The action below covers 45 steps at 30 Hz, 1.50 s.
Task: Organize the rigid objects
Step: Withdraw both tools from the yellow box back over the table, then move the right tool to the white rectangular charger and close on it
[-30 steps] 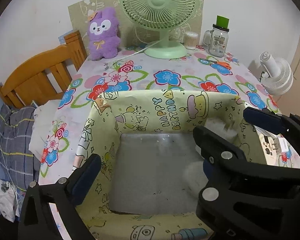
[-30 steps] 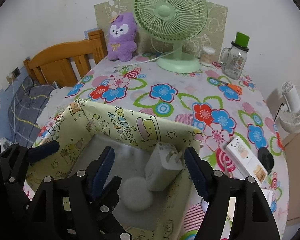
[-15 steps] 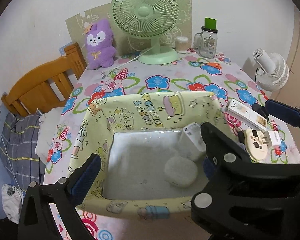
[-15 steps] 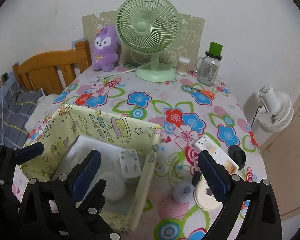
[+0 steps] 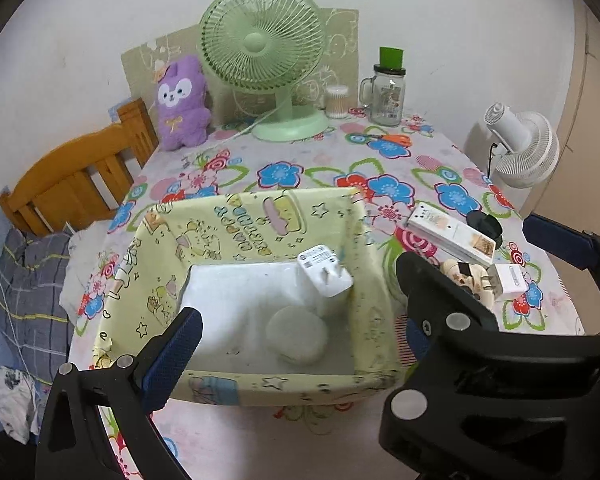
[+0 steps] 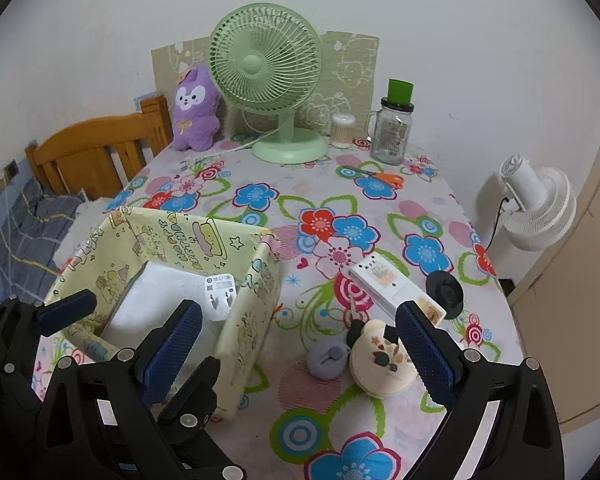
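We hold both the left gripper (image 5: 296,338) and the right gripper (image 6: 296,340) wide and empty. The white charger (image 5: 325,270) leans in the yellow box (image 5: 260,216); only the left view shows the round white puck (image 5: 296,338), only the right the grey piece (image 6: 327,358).

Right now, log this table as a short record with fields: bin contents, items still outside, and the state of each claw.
bin: yellow cartoon-print box, open top
in bin: white charger; round white disc
outside bin: long white box; black round cap; round bear-print case; grey lump
left claw: open, empty, over the bin
right claw: open, empty
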{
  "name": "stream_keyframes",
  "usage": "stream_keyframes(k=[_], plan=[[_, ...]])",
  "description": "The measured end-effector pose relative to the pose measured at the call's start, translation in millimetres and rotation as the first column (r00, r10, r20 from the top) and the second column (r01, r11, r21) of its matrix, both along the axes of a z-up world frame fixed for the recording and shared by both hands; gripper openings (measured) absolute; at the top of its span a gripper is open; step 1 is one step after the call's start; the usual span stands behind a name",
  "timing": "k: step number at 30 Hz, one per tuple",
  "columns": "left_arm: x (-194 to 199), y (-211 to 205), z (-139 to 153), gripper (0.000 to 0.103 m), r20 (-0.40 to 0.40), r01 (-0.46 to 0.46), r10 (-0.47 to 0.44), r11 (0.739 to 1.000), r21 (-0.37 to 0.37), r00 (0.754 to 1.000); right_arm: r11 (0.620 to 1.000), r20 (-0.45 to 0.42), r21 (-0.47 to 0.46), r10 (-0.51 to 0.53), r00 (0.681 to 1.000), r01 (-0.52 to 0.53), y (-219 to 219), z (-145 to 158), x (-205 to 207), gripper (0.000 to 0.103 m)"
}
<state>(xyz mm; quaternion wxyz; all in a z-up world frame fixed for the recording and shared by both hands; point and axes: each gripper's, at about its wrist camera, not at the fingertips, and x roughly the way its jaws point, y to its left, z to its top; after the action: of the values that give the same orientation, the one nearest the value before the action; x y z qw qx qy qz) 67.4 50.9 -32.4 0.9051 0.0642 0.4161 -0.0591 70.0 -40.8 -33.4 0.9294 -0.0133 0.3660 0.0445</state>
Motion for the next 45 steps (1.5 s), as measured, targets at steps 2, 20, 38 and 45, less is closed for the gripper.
stream_keyframes(k=[2, 20, 38, 45], plan=[[-3, -6, 1, 0.103, 0.013, 0.005, -0.005, 1.000, 0.004, 1.000, 1.000, 0.006, 0.008, -0.005, 1.000, 0.005, -8, 1, -4, 0.099], [-26, -62, 12, 0.103, 0.085, 0.044, -0.044, 0.999, 0.004, 0.995, 0.998, 0.067, 0.015, -0.069, 0.995, 0.068, -67, 10, -32, 0.103], [-41, -100, 7, 0.103, 0.161, 0.021, -0.016, 0.999, -0.029, 0.987, 0.994, 0.089, 0.033, -0.106, 0.990, 0.103, -111, 1, -47, 0.103], [-42, -109, -5, 0.103, 0.164, 0.009, -0.001, 0.999, -0.048, 0.987, 0.993, 0.043, 0.074, -0.100, 0.994, 0.096, -124, -14, -44, 0.103]])
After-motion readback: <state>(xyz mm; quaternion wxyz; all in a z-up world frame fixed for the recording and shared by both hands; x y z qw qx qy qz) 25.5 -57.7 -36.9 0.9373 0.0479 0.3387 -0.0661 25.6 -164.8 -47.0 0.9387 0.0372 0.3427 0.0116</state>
